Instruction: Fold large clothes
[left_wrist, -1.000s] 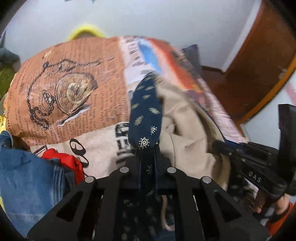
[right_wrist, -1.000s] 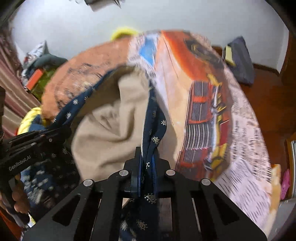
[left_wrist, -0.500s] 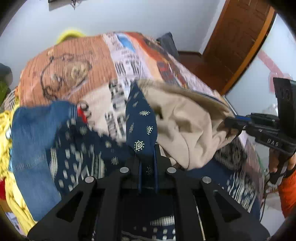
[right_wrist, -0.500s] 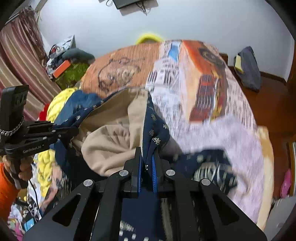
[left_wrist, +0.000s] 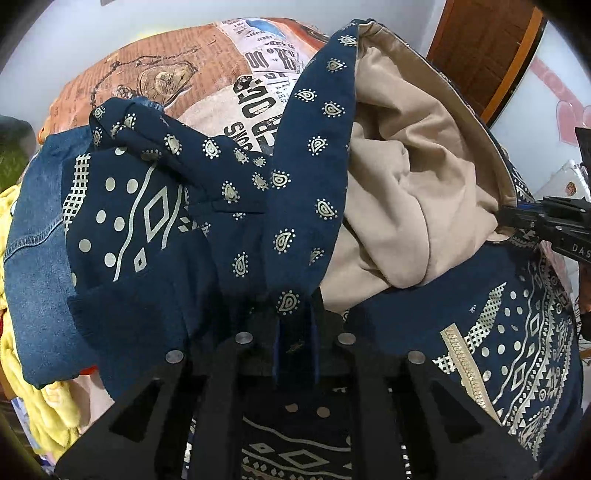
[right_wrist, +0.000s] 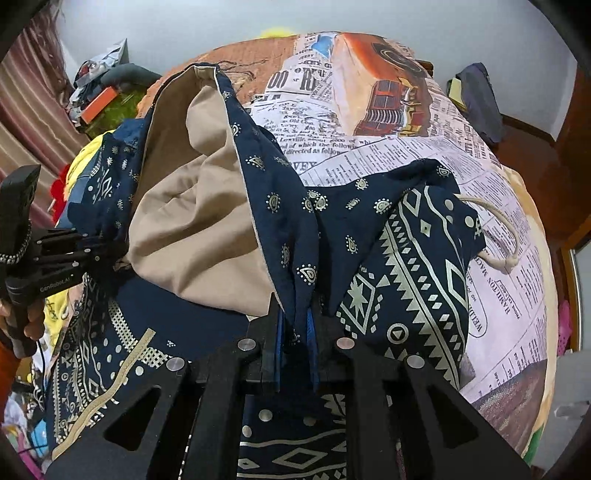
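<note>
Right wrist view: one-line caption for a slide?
Right tool loosening on navy printed garment, tan lining showing, above newspaper-print bedsheet.

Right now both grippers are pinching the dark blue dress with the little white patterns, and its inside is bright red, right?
Not quite. The left gripper and right gripper both have the dark blue dress between their opening jaws, but its inside lining is beige, not red. Both wrist views show it.

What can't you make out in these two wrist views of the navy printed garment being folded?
- What kind of navy printed garment it is: bunched, its beige lining folded over it, lower part cut off by both frames.
- Left hand-held gripper: the cloth covers the pads, so contact is unclear while the jaws open.
- Right hand-held gripper: likewise.
- Denim item, left wrist view: mostly buried.
</note>
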